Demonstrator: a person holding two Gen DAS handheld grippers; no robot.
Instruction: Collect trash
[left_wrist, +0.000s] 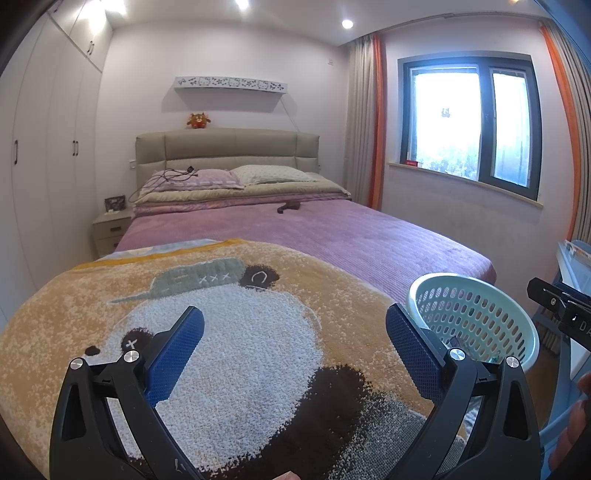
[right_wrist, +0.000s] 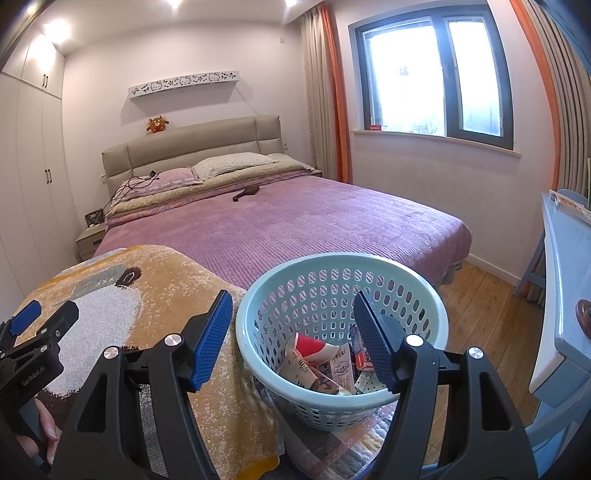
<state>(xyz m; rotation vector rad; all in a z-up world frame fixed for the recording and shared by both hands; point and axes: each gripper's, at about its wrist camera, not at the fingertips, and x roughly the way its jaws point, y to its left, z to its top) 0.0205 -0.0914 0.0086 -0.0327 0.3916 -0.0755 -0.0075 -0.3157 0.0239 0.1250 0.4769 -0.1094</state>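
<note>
A pale green perforated basket (right_wrist: 424, 295) stands on the bed's near corner and holds several pieces of trash (right_wrist: 325, 365): a red and white cup, printed paper and a small carton. The basket also shows in the left wrist view (left_wrist: 513, 306). My right gripper (right_wrist: 291, 314) is open and empty, its jaws straddling the basket's near left rim. My left gripper (left_wrist: 295, 328) is open and empty above the panda blanket (left_wrist: 236, 347); it also shows at the left edge of the right wrist view (right_wrist: 44, 314).
The bed has a purple cover (right_wrist: 295, 221), pillows, a black cable (right_wrist: 136, 181) and a small dark object (right_wrist: 245, 192). A nightstand (left_wrist: 110, 229) stands left, a pale blue desk (right_wrist: 565, 266) right, over wooden floor (right_wrist: 480, 306). Wardrobes line the left wall.
</note>
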